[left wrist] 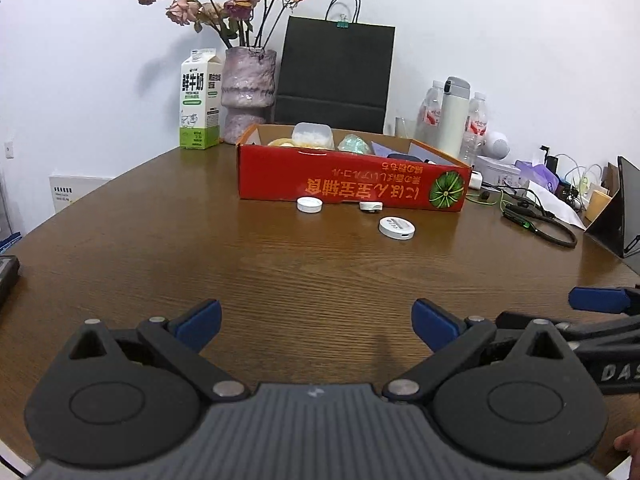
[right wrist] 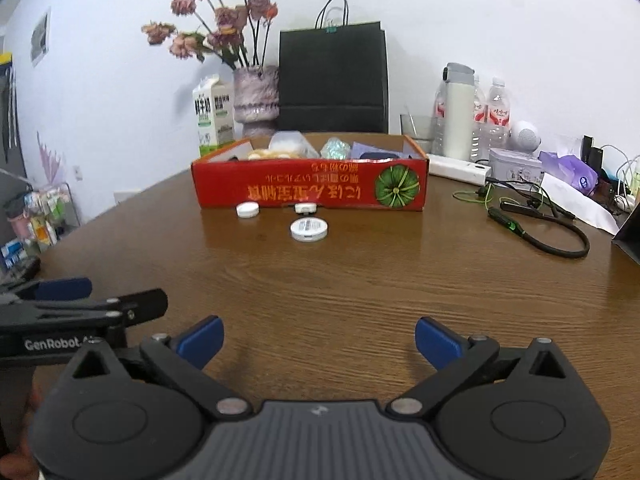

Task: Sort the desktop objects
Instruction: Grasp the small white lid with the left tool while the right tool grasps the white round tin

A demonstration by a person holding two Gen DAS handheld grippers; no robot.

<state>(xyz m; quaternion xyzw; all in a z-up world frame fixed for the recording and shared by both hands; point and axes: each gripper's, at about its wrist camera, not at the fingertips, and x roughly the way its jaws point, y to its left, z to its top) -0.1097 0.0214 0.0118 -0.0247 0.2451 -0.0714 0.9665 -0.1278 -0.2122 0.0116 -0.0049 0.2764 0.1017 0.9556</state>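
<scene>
A brown wooden table (left wrist: 280, 272) fills the view from two hand-held grippers that sit side by side near its front edge. On the left, the left gripper (left wrist: 316, 326) hovers over bare wood with its blue-padded jaws spread wide and nothing between them. Just beside it, the right gripper (right wrist: 318, 342) is also spread wide over bare wood and grips nothing; one of its blue fingers (left wrist: 600, 299) pokes into the left camera's view at the right edge. Across the table, going left to right along the back, stand a green and white milk carton (left wrist: 199, 100), a mottled pink vase (left wrist: 248, 94) of dried roses, and a black paper bag (left wrist: 336, 72) against the white wall. In front of the bag lies an open red cardboard box (left wrist: 352, 184), already holding a clear plastic tub and other small items. Three small white things lie on the table by the box's front wall: a round white cap (left wrist: 309, 204) at the left, a small white piece (left wrist: 371, 206) near the wall's middle, and a round white disc (left wrist: 397, 227) a little nearer the camera. Further right are a black neckband cable (left wrist: 540, 226), water bottles, a white flask (left wrist: 454, 114) and tangled chargers.
</scene>
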